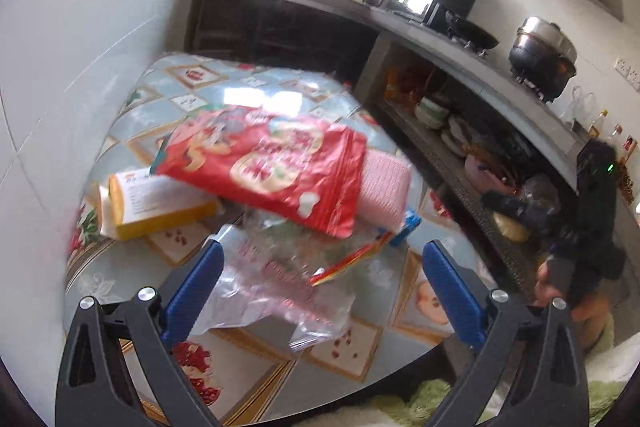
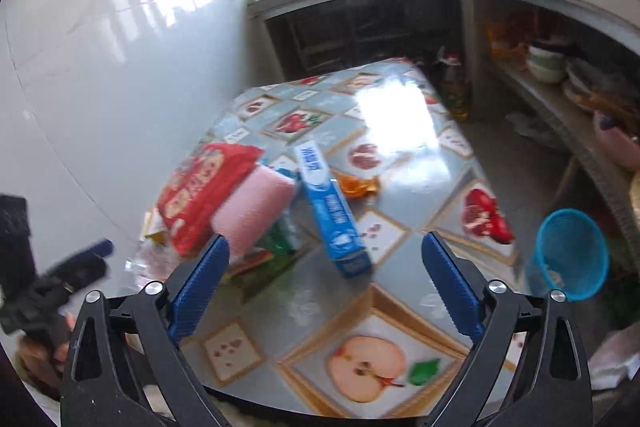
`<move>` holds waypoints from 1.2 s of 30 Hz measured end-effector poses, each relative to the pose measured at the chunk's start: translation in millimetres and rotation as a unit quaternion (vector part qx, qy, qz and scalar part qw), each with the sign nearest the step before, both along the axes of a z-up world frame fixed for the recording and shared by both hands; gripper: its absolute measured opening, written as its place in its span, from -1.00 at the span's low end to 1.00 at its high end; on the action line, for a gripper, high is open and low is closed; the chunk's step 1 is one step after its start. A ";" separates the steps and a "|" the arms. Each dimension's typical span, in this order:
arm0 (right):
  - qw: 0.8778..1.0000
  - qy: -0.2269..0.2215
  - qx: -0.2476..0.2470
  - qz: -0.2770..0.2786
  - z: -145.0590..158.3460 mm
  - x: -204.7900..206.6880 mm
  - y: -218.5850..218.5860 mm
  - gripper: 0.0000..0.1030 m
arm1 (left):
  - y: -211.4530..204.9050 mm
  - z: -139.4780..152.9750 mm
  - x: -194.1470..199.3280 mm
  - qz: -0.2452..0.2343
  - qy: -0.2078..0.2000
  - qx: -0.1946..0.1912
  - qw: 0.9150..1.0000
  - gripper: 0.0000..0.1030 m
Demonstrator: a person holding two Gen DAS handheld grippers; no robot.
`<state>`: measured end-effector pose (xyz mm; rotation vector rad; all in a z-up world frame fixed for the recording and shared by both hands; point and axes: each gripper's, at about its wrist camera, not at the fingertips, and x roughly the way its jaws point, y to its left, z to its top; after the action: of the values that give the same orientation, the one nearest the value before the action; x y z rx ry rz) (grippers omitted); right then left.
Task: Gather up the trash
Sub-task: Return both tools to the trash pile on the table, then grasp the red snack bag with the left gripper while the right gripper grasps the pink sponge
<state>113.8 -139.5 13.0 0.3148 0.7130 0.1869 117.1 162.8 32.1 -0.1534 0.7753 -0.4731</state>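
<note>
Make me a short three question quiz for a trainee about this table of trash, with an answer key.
1. True or false: the left gripper is shut on the clear plastic bag.
2. Which item lies partly on top of the yellow box? A) blue box B) red snack bag C) pink sponge
3. Fill in: beside the table, on the floor, stands a blue ____.

Key:
1. False; its fingers stand wide apart, with the bag below and between them, not pinched.
2. B, the red snack bag.
3. Basket.
</note>
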 end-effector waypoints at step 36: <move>0.972 0.161 0.151 0.085 3.1 149.0 48.0 -0.12 | 55.4 -43.9 116.5 0.048 0.154 -0.167 0.973 0.48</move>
<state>262.8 -91.5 16.1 0.5829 1.0371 0.4159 233.6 218.2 -11.9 -0.5869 0.9829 -0.4909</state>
